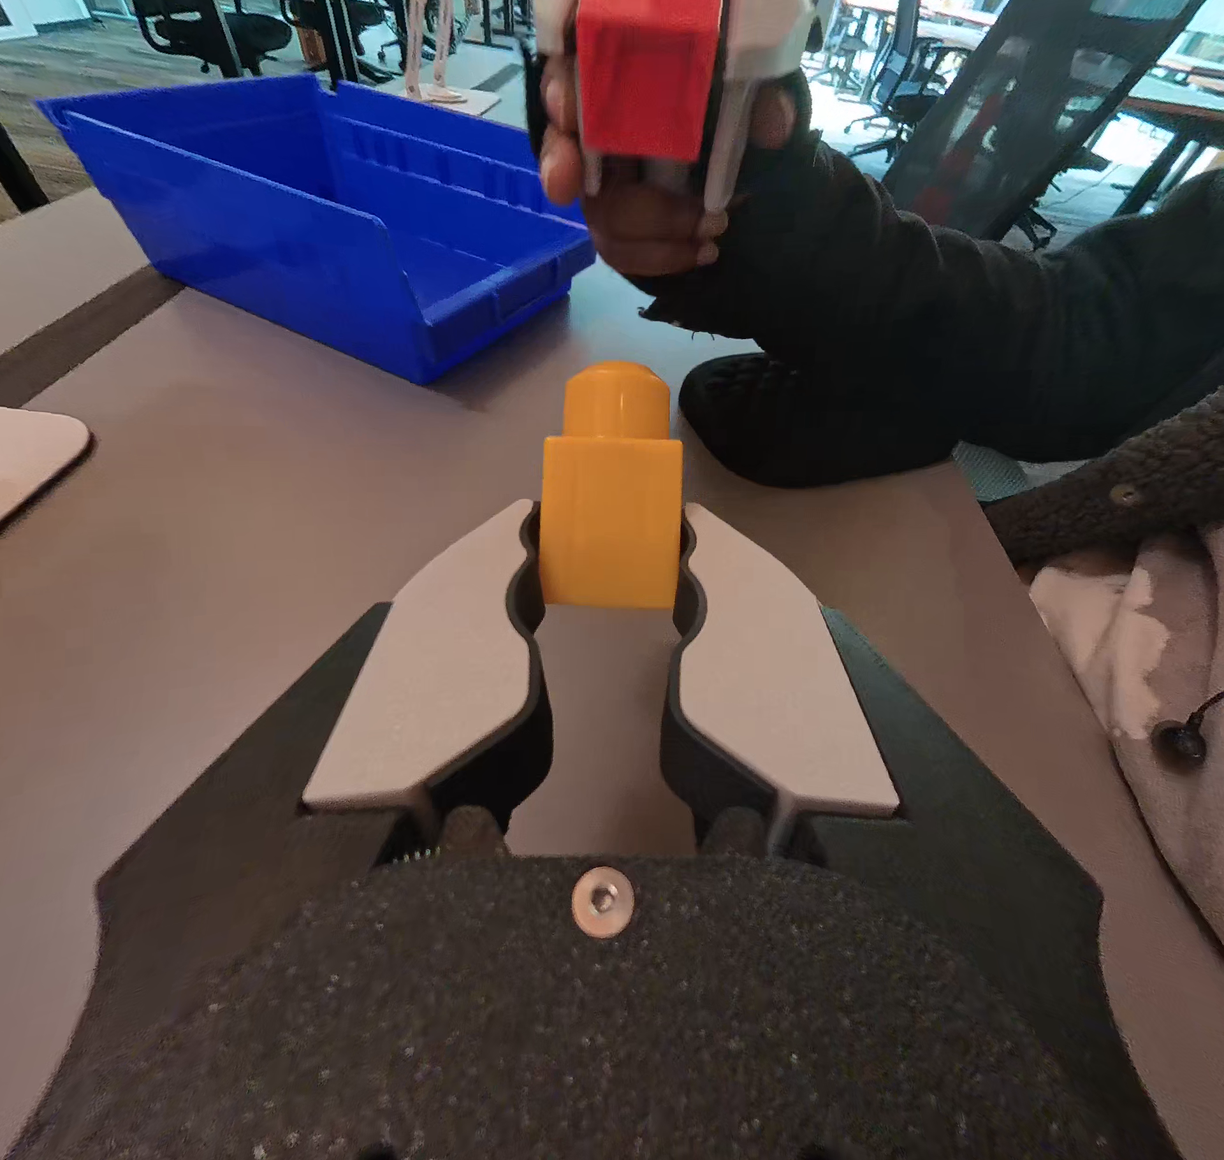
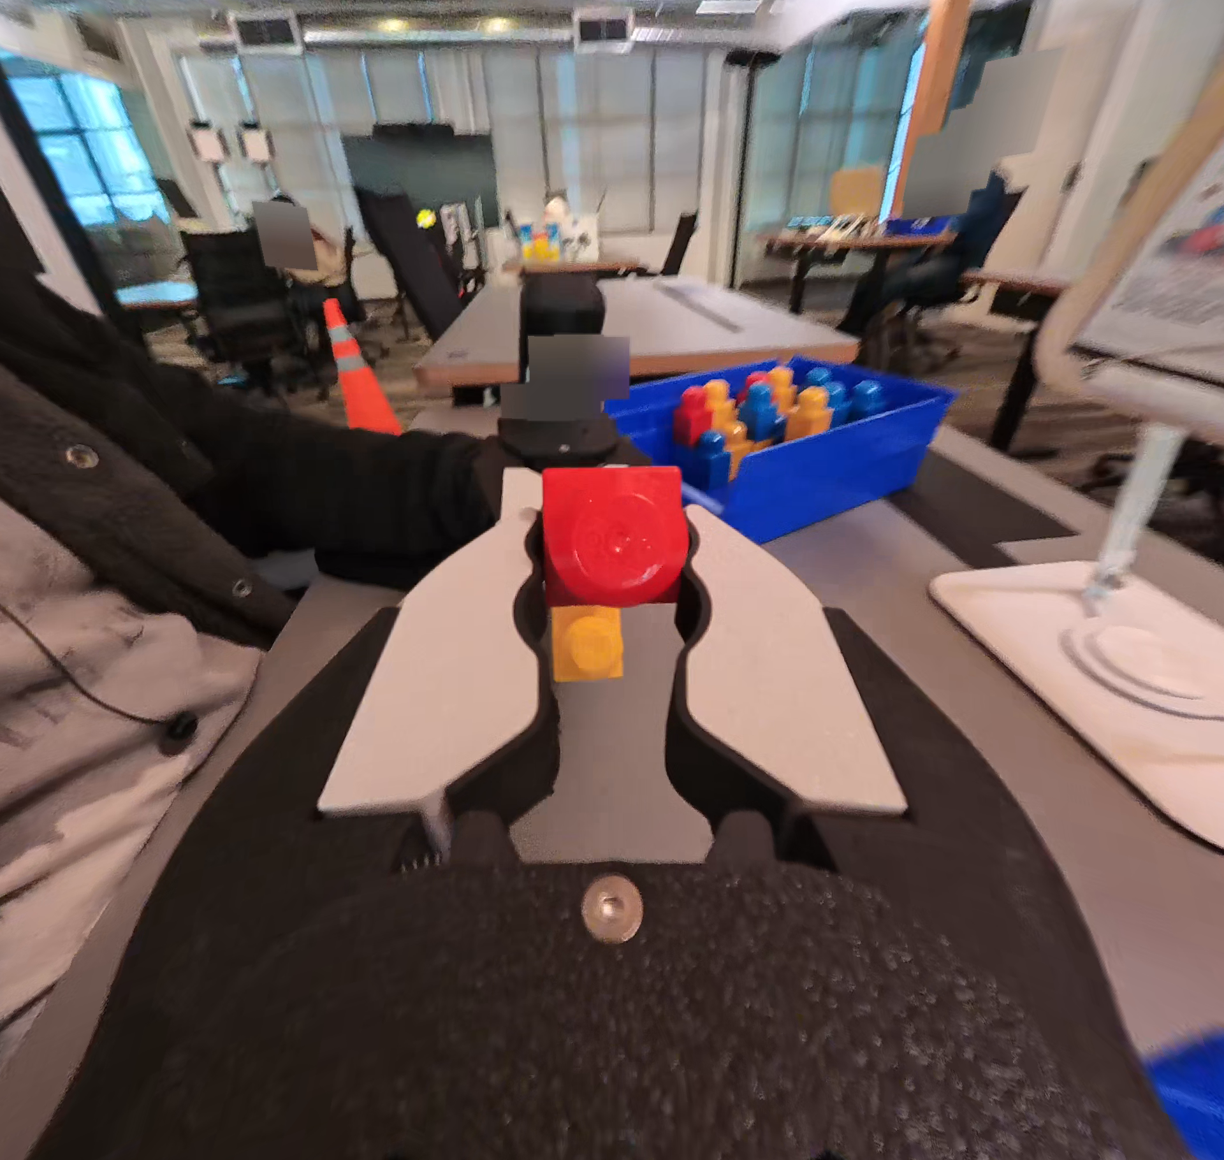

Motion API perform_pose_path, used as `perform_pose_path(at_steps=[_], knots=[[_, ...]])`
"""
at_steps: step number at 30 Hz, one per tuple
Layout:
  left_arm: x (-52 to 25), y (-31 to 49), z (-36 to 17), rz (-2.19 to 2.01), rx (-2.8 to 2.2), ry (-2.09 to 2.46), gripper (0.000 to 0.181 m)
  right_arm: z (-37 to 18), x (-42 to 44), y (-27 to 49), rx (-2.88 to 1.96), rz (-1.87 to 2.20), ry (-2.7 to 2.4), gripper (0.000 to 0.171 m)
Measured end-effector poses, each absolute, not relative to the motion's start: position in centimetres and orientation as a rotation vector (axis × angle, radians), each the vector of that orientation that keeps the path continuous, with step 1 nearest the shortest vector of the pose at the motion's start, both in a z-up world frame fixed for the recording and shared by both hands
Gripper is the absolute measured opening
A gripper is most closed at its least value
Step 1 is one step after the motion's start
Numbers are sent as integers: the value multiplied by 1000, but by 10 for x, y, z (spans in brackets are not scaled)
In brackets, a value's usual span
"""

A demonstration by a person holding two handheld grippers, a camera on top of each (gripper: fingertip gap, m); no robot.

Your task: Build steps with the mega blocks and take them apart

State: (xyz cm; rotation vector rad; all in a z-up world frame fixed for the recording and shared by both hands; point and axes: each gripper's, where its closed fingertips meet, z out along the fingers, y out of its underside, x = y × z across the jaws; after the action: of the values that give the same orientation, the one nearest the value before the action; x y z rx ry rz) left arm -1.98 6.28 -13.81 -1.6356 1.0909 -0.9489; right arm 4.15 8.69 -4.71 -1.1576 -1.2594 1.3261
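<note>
While the yellow block (image 1: 611, 519) stands stud-up on the grey table (image 1: 265, 532), pinched by the left gripper (image 1: 609, 555), probably to steady it as a base, the right gripper (image 2: 612, 545) clamps a red block (image 2: 612, 535) well above it. Bare tabletop surrounds the yellow block; the blue bin (image 1: 318, 221) sits well apart, and the table edge (image 1: 1033, 598) runs near on the right.

Open-plan office: rows of desks (image 2: 695, 327), black swivel chairs (image 1: 205, 22), window blinds (image 2: 596, 135).
</note>
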Motion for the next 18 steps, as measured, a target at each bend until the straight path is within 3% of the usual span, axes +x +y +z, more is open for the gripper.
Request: perform_pose_path(at_steps=[11,18], knots=[[-23,66,-136,-934,-1631,1074,37,-45,61,103,-1191,1279,-1196,36],[-31,74,-130,-911,-1620,1020,37,-119,48,103,-1492,1002,-1529,36]])
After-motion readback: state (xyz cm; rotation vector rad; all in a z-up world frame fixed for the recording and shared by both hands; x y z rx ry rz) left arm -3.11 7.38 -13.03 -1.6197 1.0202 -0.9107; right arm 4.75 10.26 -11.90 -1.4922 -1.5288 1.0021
